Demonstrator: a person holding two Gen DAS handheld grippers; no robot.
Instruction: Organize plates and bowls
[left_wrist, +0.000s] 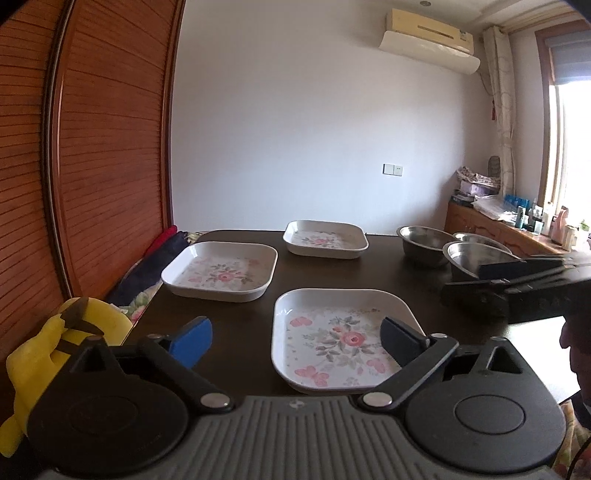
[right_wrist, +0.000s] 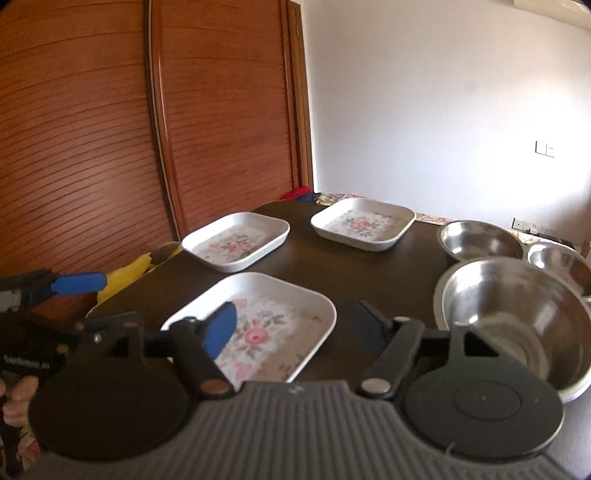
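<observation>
While both agape and empty, left claw (left_wrist: 295, 338) and right claw (right_wrist: 297, 325) above the nearest floral plate (left_wrist: 332, 339).

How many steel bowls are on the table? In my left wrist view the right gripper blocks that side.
Observer: Three, by the right wrist view: a big near bowl, a back bowl behind it, and a small bowl at the far right.
Operator: Any nested yet?
Observer: No, none sits inside another; each stands by itself on the table.
Operator: Is the right gripper carrying anything?
Observer: No, the right gripper is open, with nothing between its fingers.
</observation>
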